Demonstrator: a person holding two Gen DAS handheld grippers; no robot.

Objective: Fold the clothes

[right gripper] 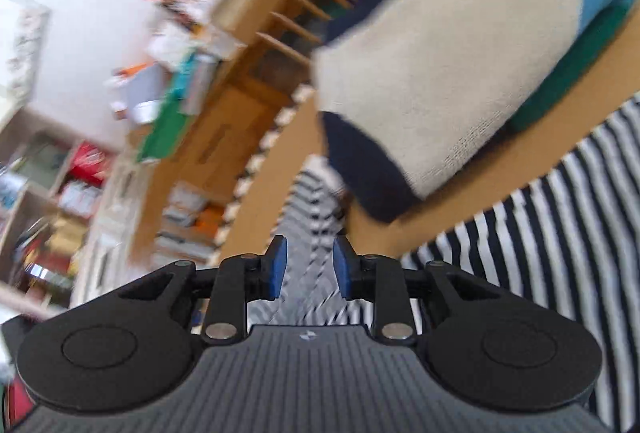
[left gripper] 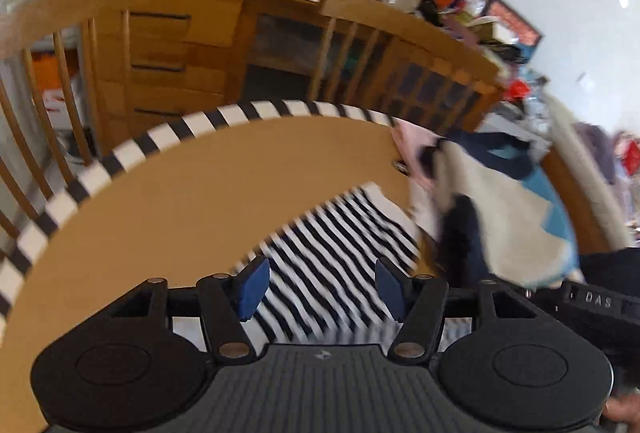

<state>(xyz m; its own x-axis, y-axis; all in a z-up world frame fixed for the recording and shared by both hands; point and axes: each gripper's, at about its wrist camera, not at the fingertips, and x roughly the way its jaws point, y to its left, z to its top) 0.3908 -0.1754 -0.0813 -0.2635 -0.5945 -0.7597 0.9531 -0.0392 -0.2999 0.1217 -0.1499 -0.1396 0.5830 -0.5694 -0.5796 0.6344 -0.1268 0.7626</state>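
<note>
A black-and-white striped garment lies flat on the brown table. My left gripper hovers over its near part, jaws open, with nothing between the blue pads. In the right wrist view the same striped garment spreads to the right and under my right gripper. Its pads stand a little apart and the blurred stripes show through the gap, with no cloth pinched. A folded cream, blue and navy sweater sits just beyond the striped garment.
The table has a black-and-white checked rim. Wooden chairs and a cluttered wooden sideboard stand behind it. Pink cloth lies by the sweater. A black device marked with letters sits at the right edge.
</note>
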